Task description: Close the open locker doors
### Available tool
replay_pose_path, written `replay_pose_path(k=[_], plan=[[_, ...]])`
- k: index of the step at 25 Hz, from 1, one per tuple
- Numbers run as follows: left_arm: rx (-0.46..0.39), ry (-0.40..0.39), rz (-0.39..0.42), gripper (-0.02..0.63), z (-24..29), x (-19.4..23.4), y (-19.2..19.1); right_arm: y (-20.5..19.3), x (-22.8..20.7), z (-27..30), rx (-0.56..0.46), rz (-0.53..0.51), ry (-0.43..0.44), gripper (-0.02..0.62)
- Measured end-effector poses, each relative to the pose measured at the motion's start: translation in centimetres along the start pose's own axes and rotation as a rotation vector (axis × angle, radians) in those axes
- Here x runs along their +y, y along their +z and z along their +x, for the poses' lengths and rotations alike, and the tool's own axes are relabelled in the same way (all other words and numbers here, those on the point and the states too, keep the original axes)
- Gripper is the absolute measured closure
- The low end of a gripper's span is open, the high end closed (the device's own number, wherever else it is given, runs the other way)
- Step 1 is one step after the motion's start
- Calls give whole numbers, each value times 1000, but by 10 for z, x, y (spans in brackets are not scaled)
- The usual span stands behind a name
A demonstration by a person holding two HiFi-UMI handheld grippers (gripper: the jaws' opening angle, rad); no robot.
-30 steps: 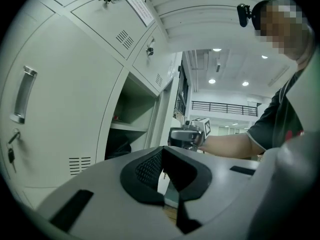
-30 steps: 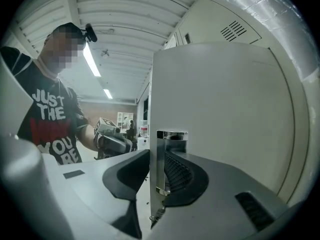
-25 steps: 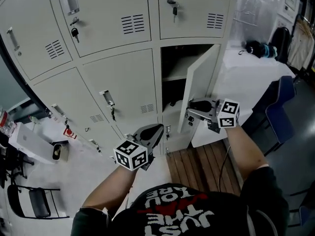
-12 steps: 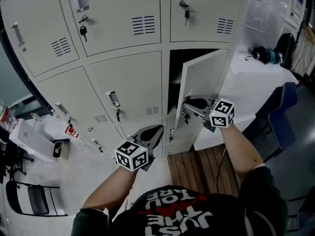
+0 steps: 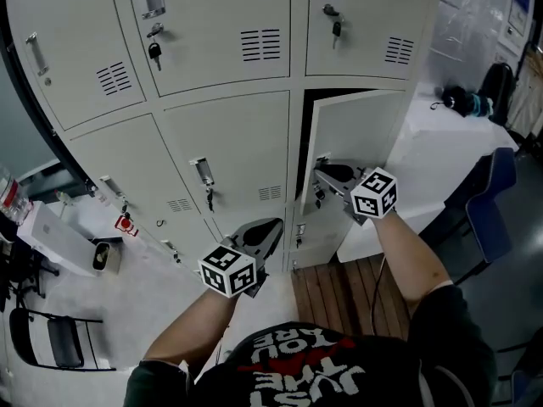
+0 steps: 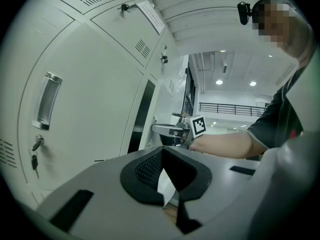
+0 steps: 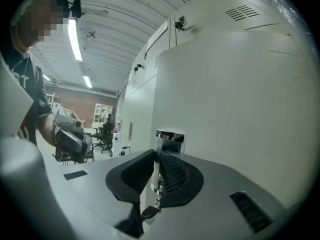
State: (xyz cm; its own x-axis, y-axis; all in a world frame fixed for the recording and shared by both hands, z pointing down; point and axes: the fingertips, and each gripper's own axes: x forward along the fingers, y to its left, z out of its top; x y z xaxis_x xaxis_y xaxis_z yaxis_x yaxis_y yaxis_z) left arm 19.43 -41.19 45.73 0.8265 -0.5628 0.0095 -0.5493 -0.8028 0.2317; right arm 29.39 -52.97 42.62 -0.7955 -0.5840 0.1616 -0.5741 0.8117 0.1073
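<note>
Below grey lockers (image 5: pixel 221 32), wooden slatted floor (image 5: pixel 339 291), white table (image 5: pixel 424 151), perhaps a chair (image 5: pixel 496 202).

Shirt print (image 5: pixel 299 356), upside down in head view: "JUST … YOU ARE"; middle word unclear.

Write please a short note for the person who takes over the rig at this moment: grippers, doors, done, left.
Right gripper: jaws have just been closing, now clamped on the handle of the open door.
Left gripper: shut, empty, low in front of the lockers.
Done: handle gripped; the door stands partly open. Every other door in the head view is shut.
Left: push this door fully closed, then release.
</note>
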Motion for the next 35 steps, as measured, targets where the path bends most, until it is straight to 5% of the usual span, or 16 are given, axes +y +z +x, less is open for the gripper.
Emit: replay_pose_path(k=[21,35], plan=[[-1,41,-13,598,-22,21,0,2,-40,41,40,19,-219,537],[6,44,-14,598,-23,22,-1,3,-43,44,11,28,-253,537]])
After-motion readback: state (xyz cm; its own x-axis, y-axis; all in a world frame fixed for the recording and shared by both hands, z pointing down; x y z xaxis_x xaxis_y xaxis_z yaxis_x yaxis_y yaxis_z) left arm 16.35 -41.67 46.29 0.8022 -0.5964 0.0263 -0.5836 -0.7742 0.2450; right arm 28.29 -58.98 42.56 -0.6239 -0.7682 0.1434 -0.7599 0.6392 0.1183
